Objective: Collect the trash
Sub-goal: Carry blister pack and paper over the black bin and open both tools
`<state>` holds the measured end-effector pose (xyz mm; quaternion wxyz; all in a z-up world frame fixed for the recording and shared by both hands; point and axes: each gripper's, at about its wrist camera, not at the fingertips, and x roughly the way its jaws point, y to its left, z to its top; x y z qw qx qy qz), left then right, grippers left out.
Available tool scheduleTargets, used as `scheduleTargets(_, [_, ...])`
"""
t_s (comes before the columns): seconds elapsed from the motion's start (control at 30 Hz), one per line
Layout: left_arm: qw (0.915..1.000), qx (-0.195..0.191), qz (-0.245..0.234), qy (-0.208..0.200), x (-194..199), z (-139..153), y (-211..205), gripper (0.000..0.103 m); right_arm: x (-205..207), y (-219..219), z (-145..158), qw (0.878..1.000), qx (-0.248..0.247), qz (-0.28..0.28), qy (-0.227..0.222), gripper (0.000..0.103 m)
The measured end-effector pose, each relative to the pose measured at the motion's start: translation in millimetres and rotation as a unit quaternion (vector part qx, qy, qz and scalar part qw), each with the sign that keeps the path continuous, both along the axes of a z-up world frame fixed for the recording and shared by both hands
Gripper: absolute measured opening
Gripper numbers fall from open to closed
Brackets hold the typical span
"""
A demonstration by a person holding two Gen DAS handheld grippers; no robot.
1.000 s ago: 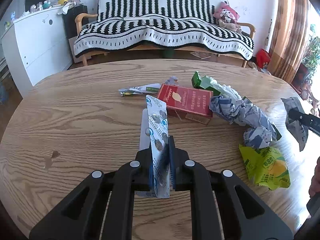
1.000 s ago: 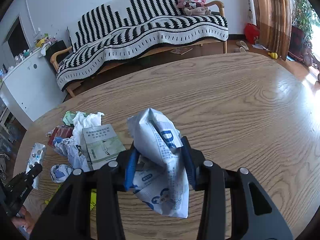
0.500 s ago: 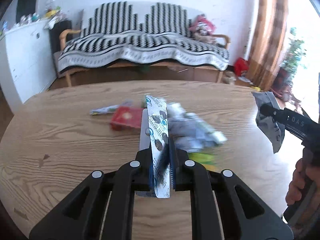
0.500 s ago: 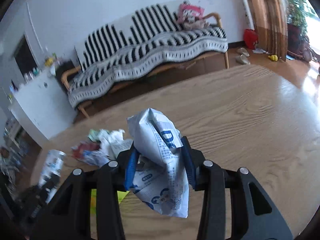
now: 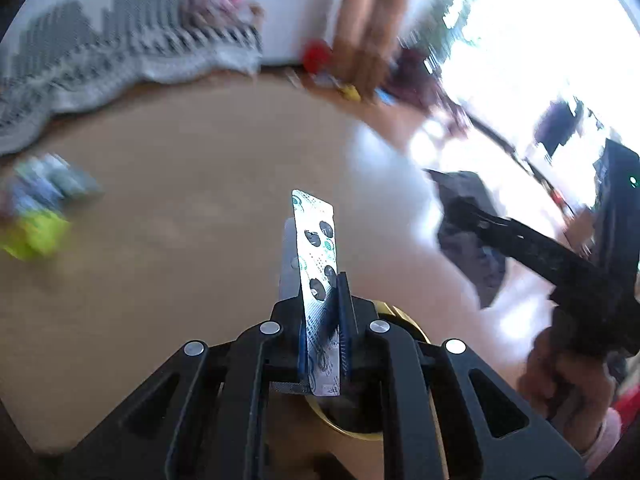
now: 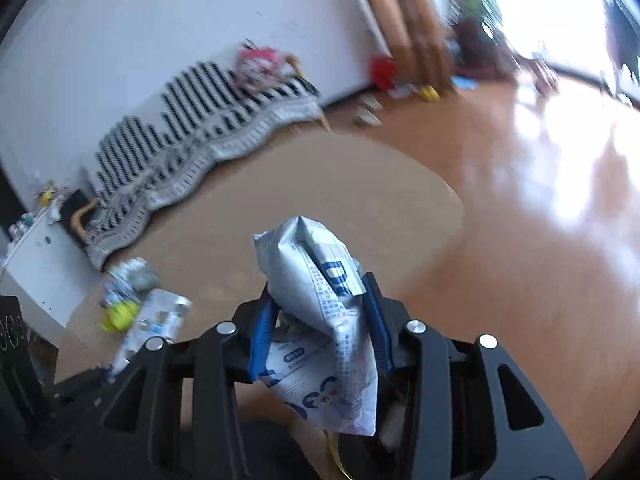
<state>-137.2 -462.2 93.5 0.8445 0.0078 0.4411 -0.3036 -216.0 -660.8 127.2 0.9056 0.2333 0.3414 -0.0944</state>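
Observation:
My left gripper is shut on a silver pill blister pack, held upright on edge above the wooden table. My right gripper is shut on a crumpled white and blue wrapper. The right gripper with its wrapper shows at the right of the left wrist view. The blister pack also shows low at the left of the right wrist view. A gold-rimmed dark opening lies just under my left fingers. A blurred trash pile lies on the table's left.
The round table's edge curves off to the right over a glossy wood floor. A striped sofa stands behind the table against the wall. A white cabinet stands at the left. Both views are motion-blurred.
Both grippers have swung right and away from the trash pile, still holding their items. The pile has slid to the far left of both views. A gold-rimmed opening now shows under the left gripper.

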Motion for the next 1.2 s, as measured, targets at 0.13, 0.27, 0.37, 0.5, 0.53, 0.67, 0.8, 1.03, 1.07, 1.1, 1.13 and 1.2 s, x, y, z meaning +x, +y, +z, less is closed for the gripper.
scheduleTargets(0.13, [0.9943,0.036,-0.047,0.089,-23.3,-77.1,-57.2,0.011,-37.2,-30.6,-85.7,0.995,0.047,-0.033,0.083,0.041])
scheduleTargets(0.27, [0.9886,0.067,-0.068,0.116,-27.2,-122.7,-73.1,0.011,-54.5,-46.0,-150.3,0.985,0.091,-0.052,0.139,0.041])
scheduleTargets(0.37, [0.9877,0.071,-0.077,0.115,-26.3,-128.1,-80.6,0.011,-59.3,-53.3,-175.2,0.980,0.109,-0.062,0.156,0.041])
scheduleTargets(0.5, [0.9865,0.082,-0.086,0.113,-28.3,-132.0,-78.0,0.011,-58.1,-55.3,-184.7,0.979,0.108,-0.060,0.159,0.041])
scheduleTargets(0.53, [0.9862,0.082,-0.083,0.118,-27.1,-133.3,-76.5,0.011,-57.6,-55.9,-185.1,0.979,0.109,-0.061,0.160,0.041])
scheduleTargets(0.67, [0.9858,0.083,-0.079,0.123,-23.1,-130.6,-84.0,0.011,-57.7,-58.3,-186.1,0.978,0.119,-0.064,0.159,0.041])
scheduleTargets(0.8, [0.9841,0.087,-0.092,0.125,-27.9,-129.0,-89.3,0.019,-56.9,-66.8,-184.5,0.974,0.153,-0.075,0.147,0.070])
scheduleTargets(1.03, [0.9932,0.039,-0.090,0.063,-33.5,-99.9,-84.3,0.096,-67.9,-87.8,-149.3,0.978,0.111,-0.125,0.123,0.094])
scheduleTargets(1.07, [0.9944,0.031,-0.084,0.056,-31.6,-90.4,-79.4,0.096,-71.3,-90.9,-142.0,0.978,0.106,-0.136,0.114,0.095])
scheduleTargets(1.1, [0.9959,0.019,-0.074,0.048,-28.9,-77.5,-72.4,0.096,-73.8,-92.6,-134.8,0.979,0.097,-0.146,0.106,0.096])
scheduleTargets(1.13, [0.9981,-0.005,-0.053,0.031,-22.3,-54.0,-56.6,0.096,-75.3,-93.4,-127.6,0.979,0.087,-0.153,0.099,0.096])
scheduleTargets(1.2, [0.9995,-0.028,-0.017,-0.001,-10.1,-16.6,-24.5,0.096,-73.2,-91.7,-111.3,0.982,0.066,-0.157,0.085,0.096])
